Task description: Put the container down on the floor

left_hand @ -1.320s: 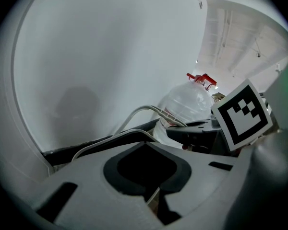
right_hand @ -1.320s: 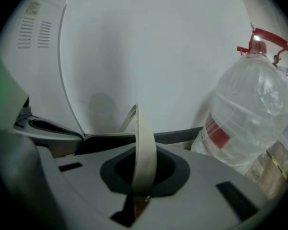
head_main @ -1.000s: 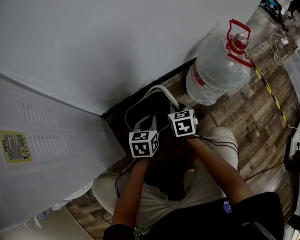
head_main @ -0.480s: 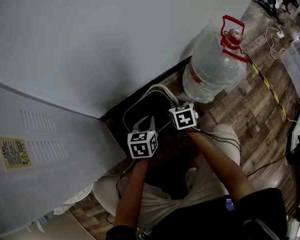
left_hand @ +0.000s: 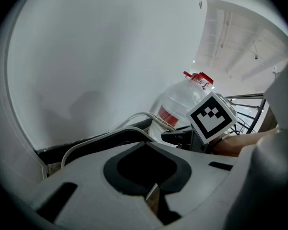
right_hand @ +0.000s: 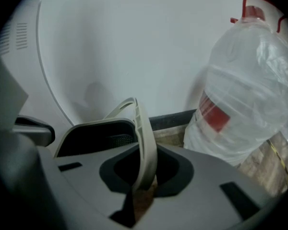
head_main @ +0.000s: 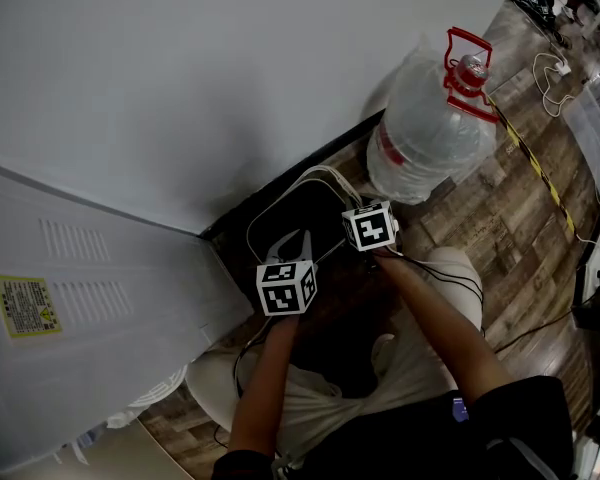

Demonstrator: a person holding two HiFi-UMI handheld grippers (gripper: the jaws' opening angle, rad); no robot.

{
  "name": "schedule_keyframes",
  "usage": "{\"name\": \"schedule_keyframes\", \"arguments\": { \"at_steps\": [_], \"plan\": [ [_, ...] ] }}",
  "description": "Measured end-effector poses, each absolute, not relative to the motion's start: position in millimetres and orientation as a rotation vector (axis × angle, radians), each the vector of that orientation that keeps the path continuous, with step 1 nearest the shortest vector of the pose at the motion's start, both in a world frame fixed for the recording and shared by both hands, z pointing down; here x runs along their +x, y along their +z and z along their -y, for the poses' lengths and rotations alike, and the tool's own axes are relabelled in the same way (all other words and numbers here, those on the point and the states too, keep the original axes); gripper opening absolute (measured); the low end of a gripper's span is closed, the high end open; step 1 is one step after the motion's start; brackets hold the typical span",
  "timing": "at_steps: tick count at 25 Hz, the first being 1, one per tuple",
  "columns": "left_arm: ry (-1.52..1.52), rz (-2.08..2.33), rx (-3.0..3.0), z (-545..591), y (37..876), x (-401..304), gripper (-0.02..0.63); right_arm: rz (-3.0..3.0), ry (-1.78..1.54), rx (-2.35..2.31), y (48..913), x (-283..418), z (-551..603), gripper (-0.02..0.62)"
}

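The wall (head_main: pixel 230 68) closed off the space behind the container (head_main: pixel 298 211). A white vented panel (head_main: pixel 90 298) blocked the left and a large water jug (head_main: pixel 430 133) crowded the right. Open wooden floor (head_main: pixel 510 238) lay beyond.

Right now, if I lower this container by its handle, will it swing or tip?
Probably some swing: the right gripper pinches only the thin hoop handle, so the container can pivot under it. It looks like stiff, light plastic. Its wide rectangular body should settle without tipping.
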State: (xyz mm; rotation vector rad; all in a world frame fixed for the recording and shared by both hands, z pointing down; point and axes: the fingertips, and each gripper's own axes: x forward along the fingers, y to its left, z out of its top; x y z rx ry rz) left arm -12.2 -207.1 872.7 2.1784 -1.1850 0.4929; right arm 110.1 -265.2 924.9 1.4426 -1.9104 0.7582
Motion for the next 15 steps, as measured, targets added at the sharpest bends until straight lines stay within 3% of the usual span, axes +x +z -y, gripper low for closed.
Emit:
{"name": "schedule_keyframes", "arguments": {
  "at_steps": [15],
  "plan": [
    [0.469, 1.172, 2.188, 207.7, 872.0, -8.8, 0.014, 1.934, 0.812, 1.431, 926.6, 109.6, 264.3, 0.034]
  ]
}}
